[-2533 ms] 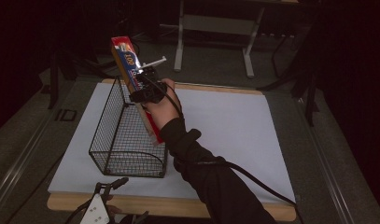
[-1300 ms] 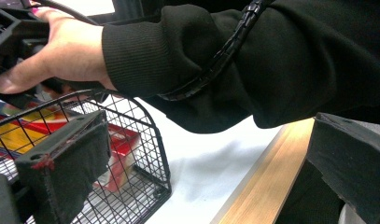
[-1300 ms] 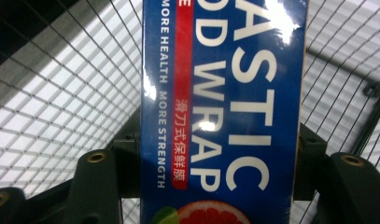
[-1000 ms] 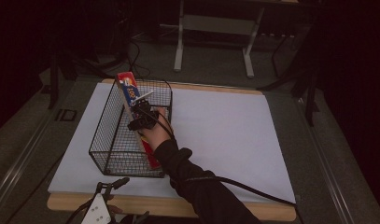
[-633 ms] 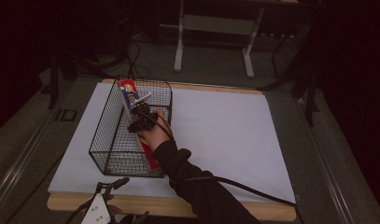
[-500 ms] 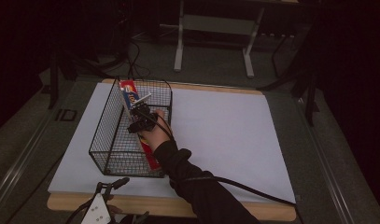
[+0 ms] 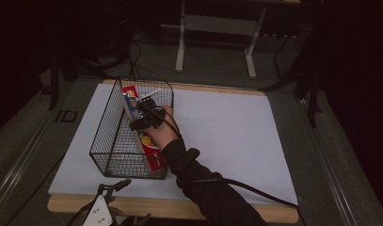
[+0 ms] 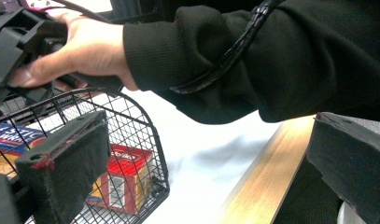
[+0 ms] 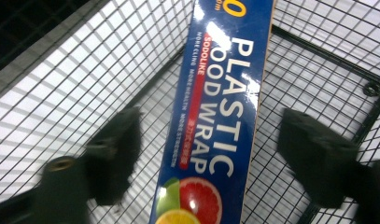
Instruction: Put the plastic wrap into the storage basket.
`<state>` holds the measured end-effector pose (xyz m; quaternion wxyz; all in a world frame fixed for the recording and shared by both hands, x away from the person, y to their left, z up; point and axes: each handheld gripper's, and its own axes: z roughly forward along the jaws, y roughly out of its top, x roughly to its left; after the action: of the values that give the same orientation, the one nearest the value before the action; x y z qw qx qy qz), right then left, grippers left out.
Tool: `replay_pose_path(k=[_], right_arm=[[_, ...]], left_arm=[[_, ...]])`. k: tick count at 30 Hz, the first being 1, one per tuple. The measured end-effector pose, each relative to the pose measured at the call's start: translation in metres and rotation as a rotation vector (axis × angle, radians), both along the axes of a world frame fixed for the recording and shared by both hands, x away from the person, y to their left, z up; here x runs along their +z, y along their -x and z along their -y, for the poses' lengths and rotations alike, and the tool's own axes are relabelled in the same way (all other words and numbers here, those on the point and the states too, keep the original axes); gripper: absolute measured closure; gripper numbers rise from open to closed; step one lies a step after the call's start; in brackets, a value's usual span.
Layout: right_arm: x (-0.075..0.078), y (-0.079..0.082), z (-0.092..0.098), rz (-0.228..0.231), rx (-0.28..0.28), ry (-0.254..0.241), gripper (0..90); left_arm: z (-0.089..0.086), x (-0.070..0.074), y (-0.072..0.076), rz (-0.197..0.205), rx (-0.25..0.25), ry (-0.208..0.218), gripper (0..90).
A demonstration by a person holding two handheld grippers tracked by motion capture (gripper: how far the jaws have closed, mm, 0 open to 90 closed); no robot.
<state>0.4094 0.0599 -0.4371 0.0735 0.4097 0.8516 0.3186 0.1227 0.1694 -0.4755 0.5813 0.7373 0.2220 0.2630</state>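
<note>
a black wire basket (image 7: 115, 155) stands on the left part of the white sheet (image 7: 227, 136) that covers the worktop (image 7: 255, 212), its near end close to the sheet's front edge and a strip of bare wood beyond; to the basket's right the sheet lies open and flat all the way to its far and right edges. inside the basket a long, glossy cardboard box of plastic food wrap (image 7: 143, 136) – blue and red, printed with citrus slices – lies slanted along the right wall, its far end propped at the rim, its near end down on the mesh floor. the right claw (image 7: 144, 117) hangs over the box at the basket's rim, jaws spread wide and apart from the carton on both sides, as the right gripper view shows (image 9: 211, 154); a dark sleeve (image 7: 203, 183) and cable trail back across the sheet. the left claw (image 7: 115, 187) sits low at the worktop's front edge, jaws open, its felt-like black pads (image 8: 68, 163) holding nothing. two and a half seconds earlier the box was held upright above the basket in the right claw – now it is down inside the mesh and released.
</note>
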Motion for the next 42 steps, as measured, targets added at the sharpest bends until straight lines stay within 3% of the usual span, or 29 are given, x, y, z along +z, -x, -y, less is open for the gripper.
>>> replay_pose_path(k=[3,4,12,14,22,42], right_arm=[[0.002,0.003,0.004,-0.026,0.049,-0.022,12.8],[0.005,0.007,0.009,-0.004,0.051,-0.026,13.2],[0.013,0.017,0.026,0.045,0.07,-0.035,13.7],[0.018,0.021,0.036,0.057,0.078,-0.057,14.0],[0.023,0.029,0.062,0.092,0.08,-0.057,14.0],[0.008,0.042,0.149,0.142,0.066,-0.103,14.1]], left_arm=[[0.0,0.0,0.0,-0.001,0.001,0.0,0.1],[0.0,0.0,0.0,-0.002,0.001,0.0,0.1],[0.001,0.0,-0.001,-0.004,0.003,-0.001,0.1],[0.001,0.0,-0.001,-0.004,0.005,-0.003,0.1],[0.001,-0.001,-0.002,-0.01,0.005,-0.003,0.1],[0.003,-0.002,-0.003,-0.016,-0.002,-0.012,0.1]])
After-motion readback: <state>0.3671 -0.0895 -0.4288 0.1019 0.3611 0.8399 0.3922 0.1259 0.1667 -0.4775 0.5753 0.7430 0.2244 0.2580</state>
